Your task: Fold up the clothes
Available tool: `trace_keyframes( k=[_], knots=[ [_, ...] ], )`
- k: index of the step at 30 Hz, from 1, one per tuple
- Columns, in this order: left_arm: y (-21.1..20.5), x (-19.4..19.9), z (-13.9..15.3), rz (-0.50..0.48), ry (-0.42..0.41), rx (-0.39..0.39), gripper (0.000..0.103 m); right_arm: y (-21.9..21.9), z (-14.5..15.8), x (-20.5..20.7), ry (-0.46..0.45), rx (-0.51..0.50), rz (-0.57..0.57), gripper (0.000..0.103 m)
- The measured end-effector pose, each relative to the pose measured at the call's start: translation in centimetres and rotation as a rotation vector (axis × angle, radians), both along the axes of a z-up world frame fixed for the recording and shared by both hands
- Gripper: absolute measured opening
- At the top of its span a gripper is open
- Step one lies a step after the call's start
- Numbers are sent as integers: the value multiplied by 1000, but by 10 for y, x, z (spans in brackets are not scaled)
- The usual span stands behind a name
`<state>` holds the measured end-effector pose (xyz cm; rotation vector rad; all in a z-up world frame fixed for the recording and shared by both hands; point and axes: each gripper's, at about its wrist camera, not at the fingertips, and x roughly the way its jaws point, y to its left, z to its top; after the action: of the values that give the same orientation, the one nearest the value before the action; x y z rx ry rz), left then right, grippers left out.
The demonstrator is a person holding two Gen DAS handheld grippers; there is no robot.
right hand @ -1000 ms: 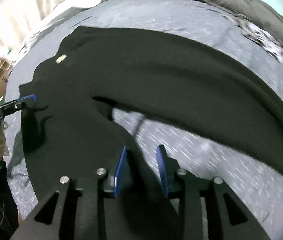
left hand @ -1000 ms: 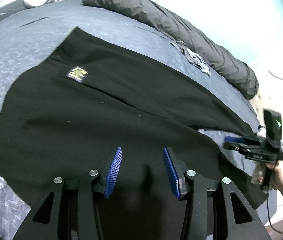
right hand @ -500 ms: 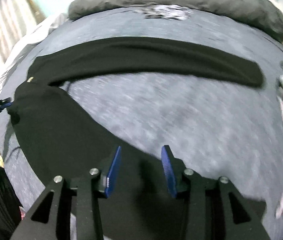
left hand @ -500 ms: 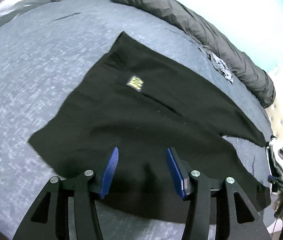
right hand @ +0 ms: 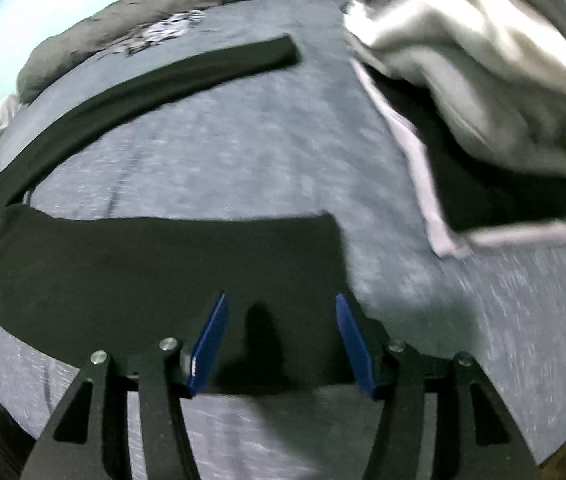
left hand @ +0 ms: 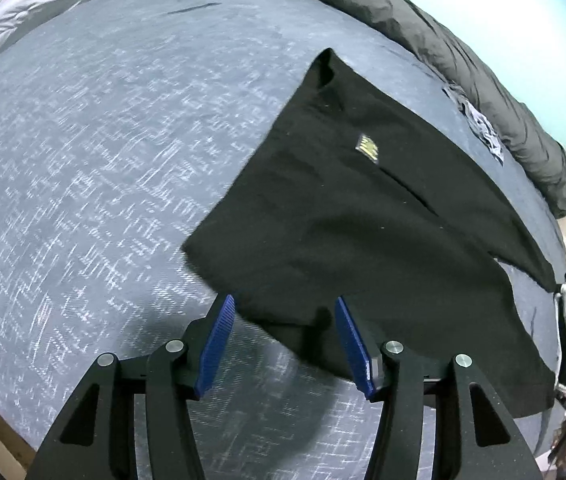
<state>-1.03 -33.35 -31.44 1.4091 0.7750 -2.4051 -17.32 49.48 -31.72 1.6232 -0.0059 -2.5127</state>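
Black trousers [left hand: 363,216] lie spread flat on the blue-grey bed [left hand: 103,160], one leg [right hand: 143,80] stretching away toward the rolled dark duvet [left hand: 463,64] along the far edge. Beside that leg's end sits a heap of pale clothes [right hand: 483,64]. A small yellow label [left hand: 367,146] marks the black cloth. Left tool [left hand: 283,340] and right tool [right hand: 281,336] both hover with jaws wide, empty, above the trousers' near edge.

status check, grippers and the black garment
Left gripper open, empty. Right gripper open, empty. Black garment flat on bed. Pile of clothes beside it, nothing blocking.
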Motion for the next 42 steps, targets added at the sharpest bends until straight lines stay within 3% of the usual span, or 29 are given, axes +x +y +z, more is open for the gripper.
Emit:
trace_keyframes(
  k=[2, 8, 11, 12, 13, 14, 15, 16, 17, 19, 25, 34, 42],
  knots=[
    [-3, 2, -4, 7, -4, 17, 57, 13, -3, 1, -17, 5, -34, 58],
    [-15, 5, -16, 59, 28, 94, 57, 29, -13, 1, -77, -121, -69, 58],
    [-24, 8, -20, 92, 56, 125, 56, 18, -17, 5, -95, -99, -40, 57],
    [-26, 7, -21, 89, 58, 134, 56, 16, -17, 6, -93, -94, -34, 51],
    [-27, 6, -23, 86, 61, 143, 52, 14, -18, 7, -96, -90, -31, 38],
    [-28, 6, -23, 83, 66, 148, 34, 14, -18, 8, -99, -89, -27, 31],
    [-29, 6, -22, 82, 72, 151, 26, 13, -19, 8, -102, -88, -23, 25],
    [-30, 6, -21, 80, 78, 154, 23, 12, -19, 8, -98, -87, -17, 21],
    [-31, 6, -21, 78, 83, 157, 14, 11, -17, 8, -90, -84, -12, 19],
    [-30, 8, -13, 66, 97, 127, 10, 10, -13, 9, -73, -76, -2, 12],
    [-44, 21, 12, 73, 140, 114, 9, 19, 19, 12, 10, -59, 1, 9],
    [-44, 21, -10, 94, 107, 155, 10, 24, -9, 16, -65, -68, -16, 10],
    [-41, 7, 20, 66, 137, 118, 10, 23, 6, 12, -37, -107, -8, 10]
  ],
)
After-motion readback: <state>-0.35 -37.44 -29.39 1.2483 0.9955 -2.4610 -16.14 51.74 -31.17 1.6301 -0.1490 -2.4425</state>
